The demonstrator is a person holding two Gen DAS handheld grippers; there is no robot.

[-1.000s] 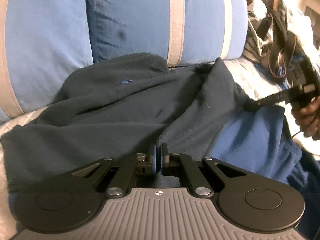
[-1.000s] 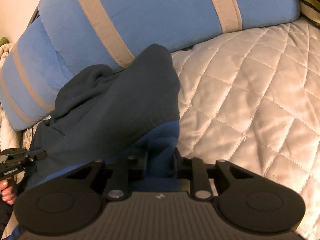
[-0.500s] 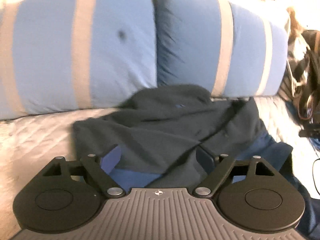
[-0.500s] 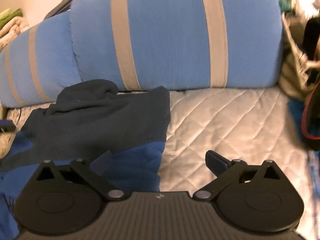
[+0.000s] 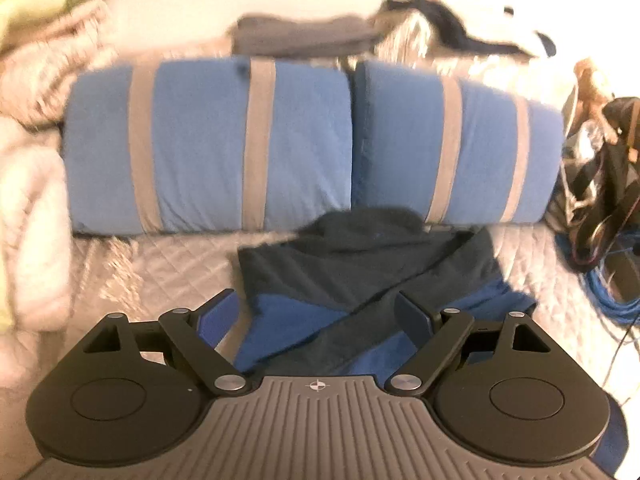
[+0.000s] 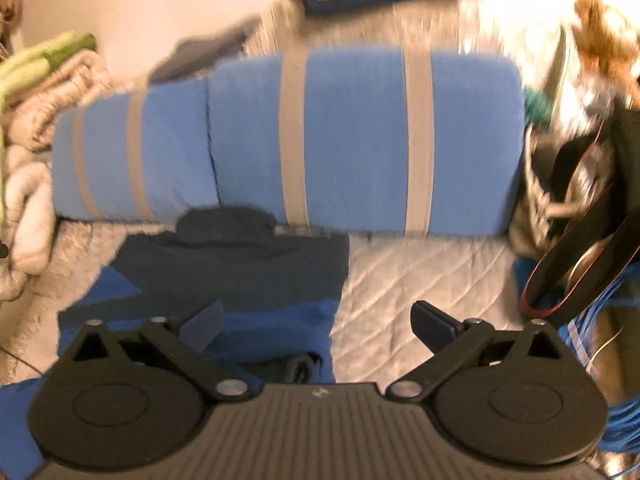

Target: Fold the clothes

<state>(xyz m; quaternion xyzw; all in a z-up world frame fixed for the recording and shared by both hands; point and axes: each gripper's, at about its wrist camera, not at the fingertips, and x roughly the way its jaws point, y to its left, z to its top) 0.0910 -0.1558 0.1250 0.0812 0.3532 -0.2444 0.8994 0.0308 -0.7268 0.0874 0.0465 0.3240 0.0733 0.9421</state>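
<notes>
From the left wrist view we see the left tool [image 5: 316, 312] with its jaws spread wide and nothing pinched between them; its blue fingertips [image 5: 218, 314] hang above the cloth without touching it. Just ahead of and below the tool lies the fleece garment [image 5: 360, 264], dark navy with brighter blue panels, soft and matte, folded into a rough slab. Its long axis runs away from the tool toward the pillows, with a bunched, rounded end at the far side and the blue parts nearest us. It rests on a pale quilted bedspread [image 5: 168, 268] stitched in diamonds. Beyond it stand two plump blue pillows [image 5: 208, 148] crossed by grey bands. A tangle of bags and blue cable [image 5: 608, 264] sits to the right of the tool, and pale folded knitwear [image 5: 32, 128] to the left.

From the right wrist view we see the right tool [image 6: 316, 320], its jaws likewise fully spread and empty. The garment [image 6: 240, 276] lies ahead and to the left of this tool, under the left fingertip [image 6: 202, 324], while the right fingertip stands over bare bedspread [image 6: 420, 276]. The garment's straight right edge runs away from us toward the banded pillows [image 6: 360, 140], its bunched end touching their base. The view is blurred, so finer texture is hard to read.
</notes>
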